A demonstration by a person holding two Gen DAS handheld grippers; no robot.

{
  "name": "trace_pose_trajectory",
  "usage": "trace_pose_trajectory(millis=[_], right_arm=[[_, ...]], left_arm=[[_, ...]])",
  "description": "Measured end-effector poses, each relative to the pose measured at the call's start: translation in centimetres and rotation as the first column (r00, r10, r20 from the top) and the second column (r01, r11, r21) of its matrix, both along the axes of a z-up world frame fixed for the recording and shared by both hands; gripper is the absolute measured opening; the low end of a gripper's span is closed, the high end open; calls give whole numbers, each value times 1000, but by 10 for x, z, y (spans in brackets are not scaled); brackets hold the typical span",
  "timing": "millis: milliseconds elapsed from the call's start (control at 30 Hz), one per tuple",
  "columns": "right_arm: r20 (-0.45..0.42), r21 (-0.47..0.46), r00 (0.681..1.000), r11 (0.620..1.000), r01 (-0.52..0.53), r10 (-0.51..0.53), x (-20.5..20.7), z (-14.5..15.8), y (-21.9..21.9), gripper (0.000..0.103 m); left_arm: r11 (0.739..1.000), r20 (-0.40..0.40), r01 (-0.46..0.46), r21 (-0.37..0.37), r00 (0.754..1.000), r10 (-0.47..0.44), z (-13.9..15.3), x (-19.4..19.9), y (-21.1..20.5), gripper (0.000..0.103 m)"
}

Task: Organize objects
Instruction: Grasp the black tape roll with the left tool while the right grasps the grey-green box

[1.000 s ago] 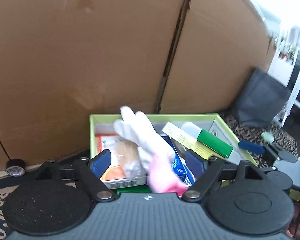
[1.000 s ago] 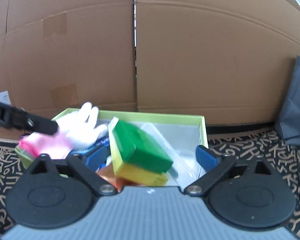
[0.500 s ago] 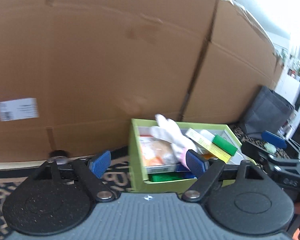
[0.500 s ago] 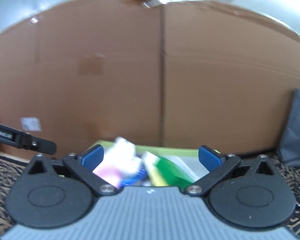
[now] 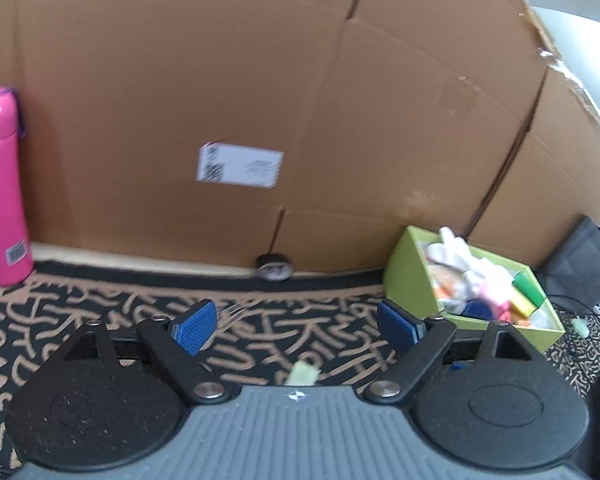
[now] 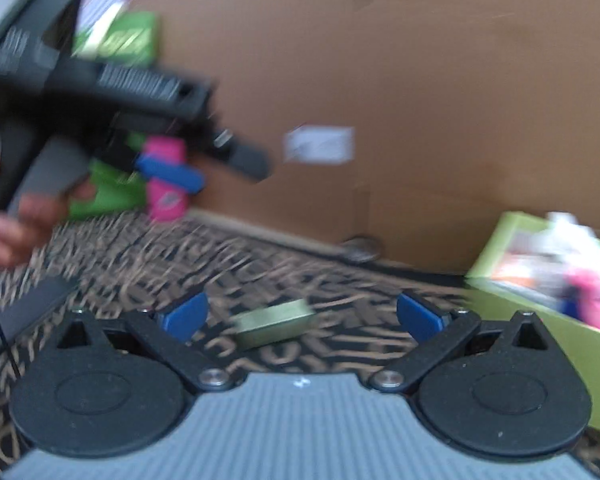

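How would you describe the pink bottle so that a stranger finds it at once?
Look along the big cardboard wall to its far left end. There the pink bottle stands upright on the patterned carpet, the only tall, bright pink thing there.

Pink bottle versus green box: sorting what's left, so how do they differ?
The pink bottle stands upright and closed against the cardboard; the green box sits low and open-topped. The bottle stands alone at far left; the box, at right, is crammed with items. Both rest on the patterned mat.

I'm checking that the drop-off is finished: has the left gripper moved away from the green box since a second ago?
Yes. The left gripper has swung left: the green box, earlier between its fingers, now sits beyond the right finger.
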State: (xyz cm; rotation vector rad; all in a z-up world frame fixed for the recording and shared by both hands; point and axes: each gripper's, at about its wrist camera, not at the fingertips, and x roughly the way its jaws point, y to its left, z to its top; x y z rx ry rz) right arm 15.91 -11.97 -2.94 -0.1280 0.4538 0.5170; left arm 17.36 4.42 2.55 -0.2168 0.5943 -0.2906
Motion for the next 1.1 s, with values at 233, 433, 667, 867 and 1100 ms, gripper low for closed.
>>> trace_pose_trajectory(millis=[233,433,667,867,1100], right_arm=[[-94,-69,985,986,-152,146,49,-30,35,103],[-182,-72,967,978,-196,180,65,-51,36,64],[-140,6,980,990,-141,140,33,-45,4,64],[-164,76,982,993,-85,96,21,-47,-25,64],[-181,130,982,991,-37,61,28,-47,-38,64]], left_arm=[[1000,-14,17,1,1000,-17,-22,23,10,90],[998,-32,49,26,998,-48,-43,69,-11,90],[996,-58,14,86,998,-9,-76,136,-55,90],[992,-95,-55,111,993,66,-97,172,-70,74],[988,-34,-19,154,999,25,-99,150,-61,48]])
